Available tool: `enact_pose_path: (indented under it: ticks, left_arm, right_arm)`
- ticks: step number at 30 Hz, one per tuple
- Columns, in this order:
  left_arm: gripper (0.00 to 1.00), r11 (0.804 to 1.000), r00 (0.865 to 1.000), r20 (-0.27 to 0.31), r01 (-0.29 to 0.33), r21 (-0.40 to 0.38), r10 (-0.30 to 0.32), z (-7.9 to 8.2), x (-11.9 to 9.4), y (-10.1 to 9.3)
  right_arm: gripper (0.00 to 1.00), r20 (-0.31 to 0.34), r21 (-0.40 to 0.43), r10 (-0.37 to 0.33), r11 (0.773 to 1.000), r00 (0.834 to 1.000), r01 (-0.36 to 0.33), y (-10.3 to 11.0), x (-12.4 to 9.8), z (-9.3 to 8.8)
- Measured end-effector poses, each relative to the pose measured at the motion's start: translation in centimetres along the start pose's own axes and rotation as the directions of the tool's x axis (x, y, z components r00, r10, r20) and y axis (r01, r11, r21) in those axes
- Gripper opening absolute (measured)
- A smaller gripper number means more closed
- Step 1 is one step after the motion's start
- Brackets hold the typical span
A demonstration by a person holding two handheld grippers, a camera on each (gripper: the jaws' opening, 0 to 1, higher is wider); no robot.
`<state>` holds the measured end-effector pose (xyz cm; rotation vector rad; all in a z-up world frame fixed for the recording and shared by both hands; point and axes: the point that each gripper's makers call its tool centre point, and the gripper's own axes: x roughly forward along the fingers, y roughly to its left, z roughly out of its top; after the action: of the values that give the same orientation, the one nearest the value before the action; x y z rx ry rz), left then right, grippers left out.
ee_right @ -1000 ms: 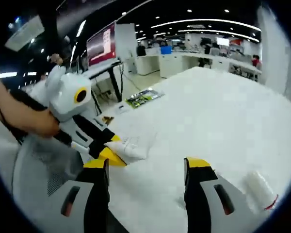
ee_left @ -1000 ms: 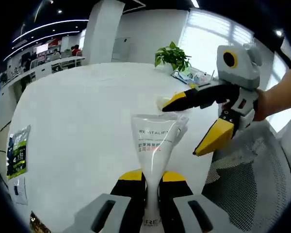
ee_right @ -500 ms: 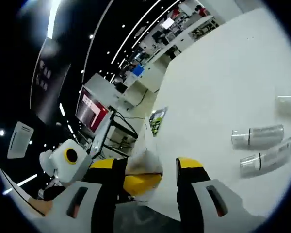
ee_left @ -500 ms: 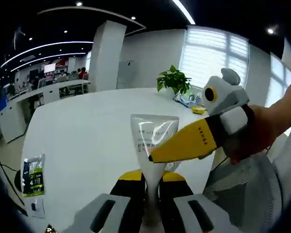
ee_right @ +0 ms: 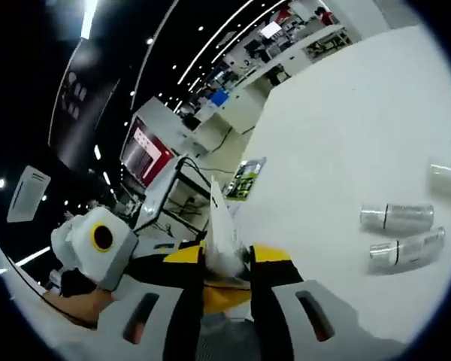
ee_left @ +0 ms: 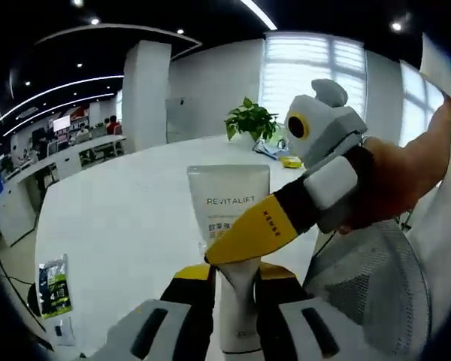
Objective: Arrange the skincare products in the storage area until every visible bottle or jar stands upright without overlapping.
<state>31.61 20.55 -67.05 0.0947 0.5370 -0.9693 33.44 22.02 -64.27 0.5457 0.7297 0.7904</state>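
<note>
White tabletop (ee_left: 120, 226) fills the lower half of the left gripper view, with an open-plan office and a potted plant (ee_left: 249, 120) behind. At bottom centre, the left gripper (ee_left: 234, 277) has its jaws pinched on the neck of a white tube (ee_left: 229, 207) labelled REVITALIFT. The right gripper (ee_left: 244, 235) reaches in from the right, crossing the tube. In the right gripper view its jaws (ee_right: 227, 259) close narrowly on the tube's edge (ee_right: 219, 237). Two clear bottles (ee_right: 397, 216) lie on their sides at the right.

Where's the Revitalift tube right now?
Off the table: in the left gripper view the tube is clamped between the left gripper and the right gripper.
</note>
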Motion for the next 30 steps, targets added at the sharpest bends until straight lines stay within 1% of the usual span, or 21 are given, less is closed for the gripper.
enact_pose_path:
  ticks: [2, 4, 8, 9, 10, 11, 12, 13, 14, 15, 17, 18, 20, 21, 22, 23, 24, 27, 28, 29, 30]
  left_arm:
    - [0.22, 1.0, 1.0, 0.009, 0.018, 0.005, -0.018, 0.2, -0.1, -0.1]
    - [0.23, 0.998, 0.999, -0.011, 0.051, -0.038, -0.052, -0.2, -0.4, -0.3]
    - [0.31, 0.996, 0.998, 0.011, 0.06, -0.07, -0.059, -0.5, -1.5, 0.5]
    - [0.33, 0.991, 0.995, 0.056, 0.087, -0.103, -0.081, -0.2, -1.9, 0.4]
    - [0.35, 0.984, 0.992, 0.076, 0.112, -0.138, -0.102, -0.1, -2.3, 0.4]
    - [0.37, 0.968, 0.986, 0.116, 0.144, -0.205, -0.122, 0.2, -2.7, 0.6]
    - [0.38, 0.957, 0.981, 0.141, 0.164, -0.238, -0.133, 0.4, -2.9, 0.7]
    - [0.4, 0.94, 0.971, 0.186, 0.197, -0.278, -0.149, 0.8, -3.3, 0.9]
    - [0.42, 0.929, 0.964, 0.209, 0.221, -0.297, -0.162, 1.0, -3.5, 0.9]
    - [0.44, 0.915, 0.959, 0.209, 0.253, -0.313, -0.194, 0.9, -3.7, 0.6]
    - [0.45, 0.909, 0.951, 0.197, 0.291, -0.298, -0.24, 0.7, -3.9, 0.0]
    - [0.46, 0.905, 0.944, 0.203, 0.312, -0.29, -0.26, 1.0, -3.9, -0.5]
    - [0.46, 0.891, 0.928, 0.211, 0.359, -0.278, -0.308, 1.2, -4.0, -1.4]
    - [0.47, 0.887, 0.922, 0.215, 0.373, -0.27, -0.322, 1.4, -4.0, -1.7]
    - [0.48, 0.882, 0.913, 0.207, 0.397, -0.255, -0.351, 1.5, -3.9, -2.4]
    - [0.49, 0.879, 0.906, 0.202, 0.413, -0.236, -0.372, 1.5, -3.8, -2.9]
    - [0.49, 0.877, 0.902, 0.193, 0.424, -0.225, -0.387, 1.5, -3.8, -3.3]
    - [0.49, 0.87, 0.893, 0.189, 0.443, -0.217, -0.408, 1.7, -3.5, -4.0]
    - [0.48, 0.866, 0.89, 0.186, 0.451, -0.215, -0.417, 1.7, -3.5, -4.2]
    - [0.47, 0.861, 0.884, 0.186, 0.463, -0.212, -0.429, 1.7, -3.6, -4.5]
    - [0.46, 0.854, 0.877, 0.197, 0.475, -0.212, -0.439, 1.9, -3.7, -4.7]
  right_arm:
    - [0.18, 0.006, -0.014, 0.009, 1.0, 1.0, -0.009, 0.0, -0.1, 0.1]
    - [0.18, -0.004, -0.034, 0.012, 0.999, 1.0, -0.012, 0.0, -0.1, 0.0]
    - [0.17, -0.013, -0.111, 0.025, 0.993, 1.0, -0.026, 0.0, -0.6, 0.5]
    - [0.16, -0.014, -0.123, 0.034, 0.992, 0.999, -0.035, 0.0, -0.7, 0.6]
    - [0.16, -0.018, -0.136, 0.043, 0.99, 0.999, -0.045, 0.0, -0.8, 0.7]
    - [0.16, -0.03, -0.157, 0.073, 0.985, 0.997, -0.077, 0.3, -0.9, 0.8]
    - [0.16, -0.033, -0.165, 0.083, 0.982, 0.996, -0.088, 0.3, -1.1, 0.8]
    - [0.16, -0.043, -0.181, 0.111, 0.976, 0.993, -0.117, 0.7, -1.3, 0.8]
    - [0.15, -0.05, -0.21, 0.124, 0.969, 0.991, -0.132, 0.8, -1.4, 0.9]
    - [0.15, -0.058, -0.225, 0.135, 0.963, 0.989, -0.145, 1.1, -1.5, 0.8]
    - [0.14, -0.091, -0.271, 0.175, 0.943, 0.98, -0.193, 1.8, -1.9, 0.7]
    - [0.14, -0.117, -0.285, 0.221, 0.927, 0.968, -0.246, 2.6, -2.2, 0.5]
    - [0.14, -0.139, -0.289, 0.281, 0.905, 0.95, -0.31, 3.8, -2.6, 0.5]
    - [0.13, -0.143, -0.286, 0.292, 0.902, 0.945, -0.323, 4.0, -2.8, 0.7]
    - [0.13, -0.169, -0.297, 0.326, 0.883, 0.93, -0.363, 4.6, -3.0, 0.5]
    - [0.13, -0.174, -0.316, 0.331, 0.873, 0.927, -0.371, 4.8, -3.1, 0.6]
    - [0.13, -0.18, -0.313, 0.328, 0.875, 0.927, -0.37, 4.9, -3.1, 0.7]
    - [0.13, -0.237, -0.337, 0.367, 0.837, 0.9, -0.43, 6.0, -3.5, 0.4]
    - [0.13, -0.255, -0.341, 0.386, 0.822, 0.887, -0.456, 6.5, -3.7, 0.2]
    - [0.13, -0.271, -0.337, 0.399, 0.813, 0.876, -0.474, 6.9, -3.8, 0.1]
    - [0.13, -0.276, -0.339, 0.405, 0.808, 0.872, -0.482, 7.1, -3.9, 0.1]
